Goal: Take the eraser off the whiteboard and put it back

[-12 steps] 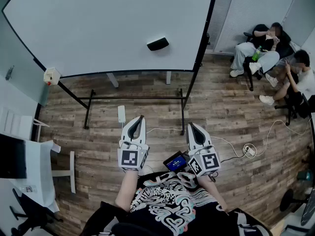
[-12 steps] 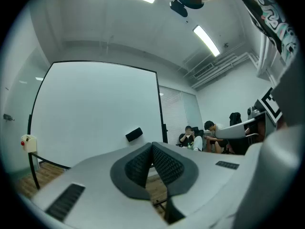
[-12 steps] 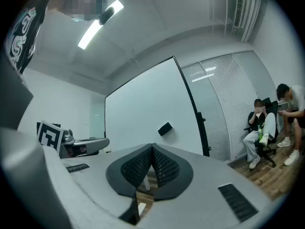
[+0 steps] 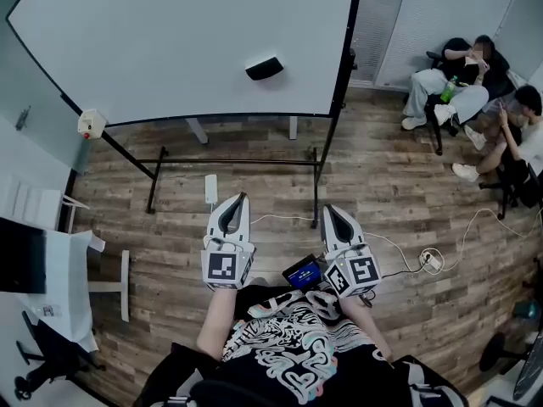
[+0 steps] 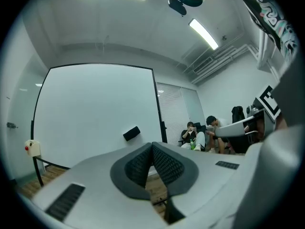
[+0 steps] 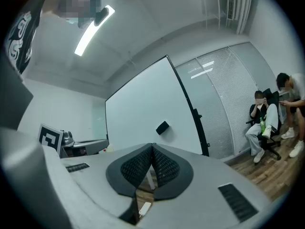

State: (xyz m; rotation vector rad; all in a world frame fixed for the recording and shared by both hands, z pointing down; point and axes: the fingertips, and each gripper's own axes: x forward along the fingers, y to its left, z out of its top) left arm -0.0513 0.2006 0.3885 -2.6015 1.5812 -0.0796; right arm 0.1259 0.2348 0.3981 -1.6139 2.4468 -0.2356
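- The eraser (image 4: 264,68) clings to the whiteboard (image 4: 170,41), low on its face and towards its right edge, well apart from both claws.
- The left claw (image 4: 241,198) and the right claw (image 4: 327,211) are each pressed together on nothing and held level, facing the whiteboard.
- The step in hand looks like the approach: close in on the whiteboard and spread one claw before it arrives.
- Best to take the eraser square across its narrow sides, then pull straight off the whiteboard, so it neither slides nor twists.
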